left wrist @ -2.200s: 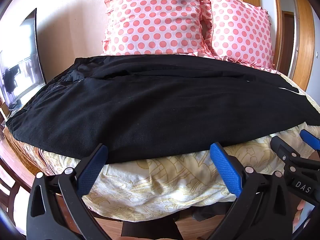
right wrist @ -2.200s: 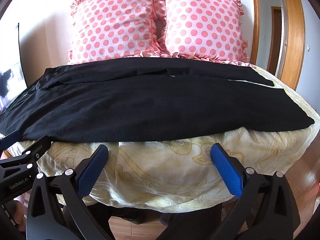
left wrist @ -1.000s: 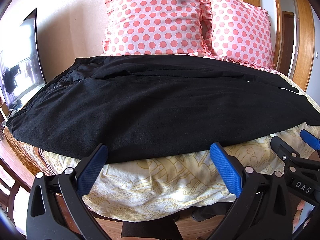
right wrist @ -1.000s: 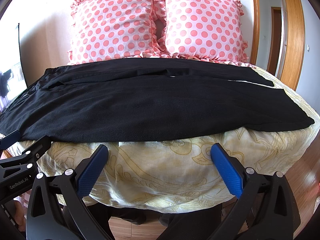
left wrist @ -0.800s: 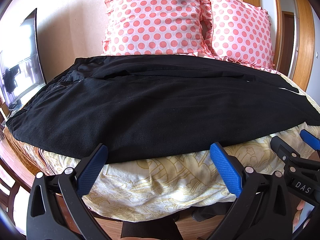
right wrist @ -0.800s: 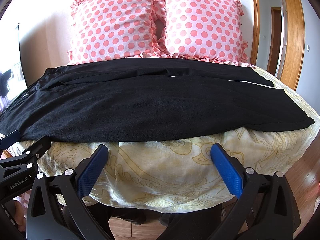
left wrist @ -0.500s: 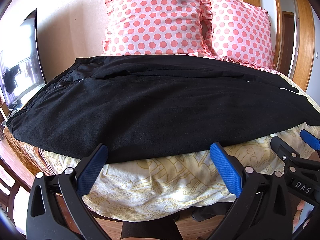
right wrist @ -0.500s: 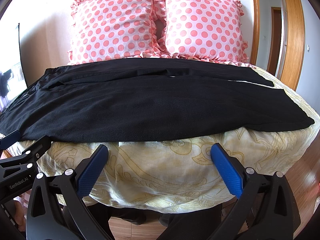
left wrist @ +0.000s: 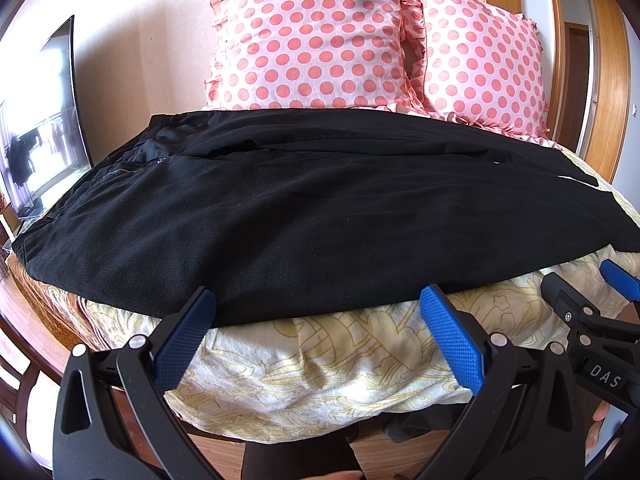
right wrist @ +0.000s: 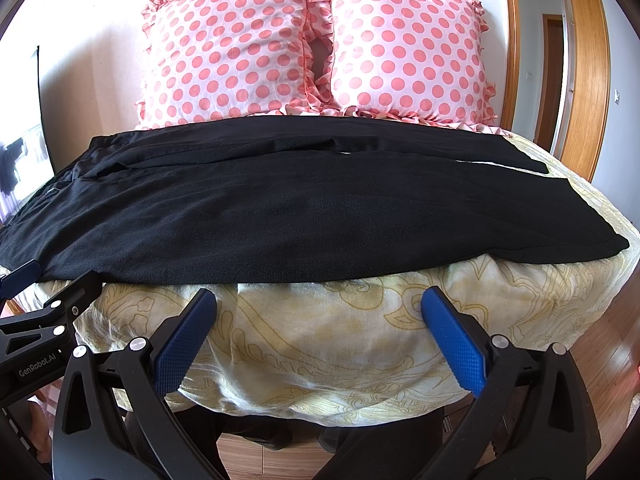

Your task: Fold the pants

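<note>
Black knit pants (right wrist: 304,216) spread flat across yellow floral bedspread (right wrist: 360,344), waistband at nine o'clock. Left tongs (left wrist: 316,312) and right tongs (right wrist: 318,308) spread wide, empty, short of near hem. Risk: pinching bedspread along with slack fabric.

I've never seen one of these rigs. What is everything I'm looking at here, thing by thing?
pants: one pair, black, spread flat across the bed, waistband at the left, leg ends at the right.
pillows: two, pink with coral dots and ruffled edges, propped side by side against the wall behind the pants.
bedspread: one, cream with a yellow floral pattern, under the pants and hanging over the near edge.
screen: one, dark-framed, at the left by the wall.
door frame: wood, at the right.
left claw: black with blue pads, open, at the near hem of the pants.
right claw: black with blue pads, open, before the bedspread, holding nothing.
</note>
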Demonstrator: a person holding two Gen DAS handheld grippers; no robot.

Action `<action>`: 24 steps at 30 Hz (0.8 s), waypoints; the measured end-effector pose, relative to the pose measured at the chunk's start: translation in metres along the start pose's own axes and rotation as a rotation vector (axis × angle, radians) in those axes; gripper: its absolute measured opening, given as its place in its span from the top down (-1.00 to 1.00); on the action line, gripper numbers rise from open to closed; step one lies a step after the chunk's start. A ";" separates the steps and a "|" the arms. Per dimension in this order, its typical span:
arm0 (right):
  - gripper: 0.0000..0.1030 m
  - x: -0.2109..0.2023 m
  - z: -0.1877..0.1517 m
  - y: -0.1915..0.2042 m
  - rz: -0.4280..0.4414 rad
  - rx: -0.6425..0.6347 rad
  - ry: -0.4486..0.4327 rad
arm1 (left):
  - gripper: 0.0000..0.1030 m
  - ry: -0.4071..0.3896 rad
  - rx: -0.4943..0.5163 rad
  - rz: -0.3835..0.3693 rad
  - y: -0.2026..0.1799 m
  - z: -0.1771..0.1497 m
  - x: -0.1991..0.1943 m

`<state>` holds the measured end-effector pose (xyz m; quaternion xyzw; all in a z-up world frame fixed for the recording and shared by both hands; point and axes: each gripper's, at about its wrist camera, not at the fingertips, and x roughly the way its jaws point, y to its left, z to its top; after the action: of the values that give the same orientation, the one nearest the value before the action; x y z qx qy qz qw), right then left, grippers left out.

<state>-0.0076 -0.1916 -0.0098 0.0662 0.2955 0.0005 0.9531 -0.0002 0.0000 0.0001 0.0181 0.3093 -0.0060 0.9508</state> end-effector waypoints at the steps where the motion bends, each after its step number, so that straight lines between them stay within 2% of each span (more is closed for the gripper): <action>1: -0.97 0.000 0.000 0.000 0.000 0.000 0.000 | -0.97 0.000 0.000 0.000 0.000 0.000 0.000; 24: -0.97 0.001 -0.001 0.001 0.001 -0.002 -0.002 | -0.97 0.001 -0.001 -0.001 0.000 0.000 0.000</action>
<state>-0.0075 -0.1908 -0.0114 0.0652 0.2946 0.0014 0.9534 -0.0001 0.0000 0.0001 0.0176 0.3096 -0.0061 0.9507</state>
